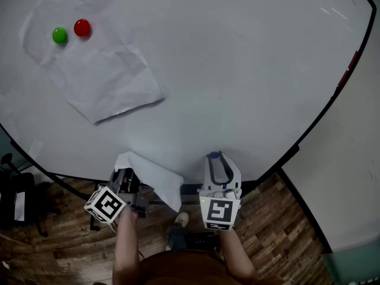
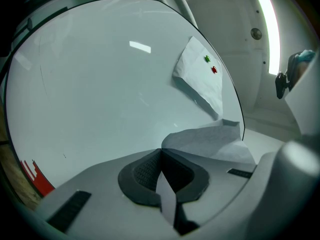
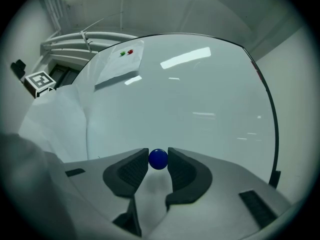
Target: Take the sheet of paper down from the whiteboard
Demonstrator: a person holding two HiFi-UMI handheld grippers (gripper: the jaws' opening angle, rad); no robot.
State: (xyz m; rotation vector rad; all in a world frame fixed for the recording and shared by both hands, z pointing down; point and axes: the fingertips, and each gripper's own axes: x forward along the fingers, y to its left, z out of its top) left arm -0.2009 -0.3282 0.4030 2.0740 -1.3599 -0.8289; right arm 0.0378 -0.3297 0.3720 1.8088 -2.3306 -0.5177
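Observation:
On the whiteboard [image 1: 237,70], at its upper left, a creased white sheet [image 1: 101,70] hangs under a green magnet [image 1: 59,35] and a red magnet [image 1: 82,27]. My left gripper [image 1: 126,181] is at the board's lower edge, shut on a second white sheet of paper [image 1: 154,180] that droops to its right. The left gripper view shows this held sheet [image 2: 215,139] running out from the closed jaws [image 2: 161,151]. My right gripper [image 3: 158,153], level in front of the board, is shut on a small blue magnet [image 3: 158,159]. It sits just right of the left gripper [image 1: 218,159].
A black frame [image 1: 309,135] rims the board, with red marks [image 1: 350,67] at its right edge. Below lies a wooden floor [image 1: 279,218] with a dark stand [image 1: 18,189] at the left and a shoe [image 1: 181,219]. A pale wall [image 1: 350,177] is at the right.

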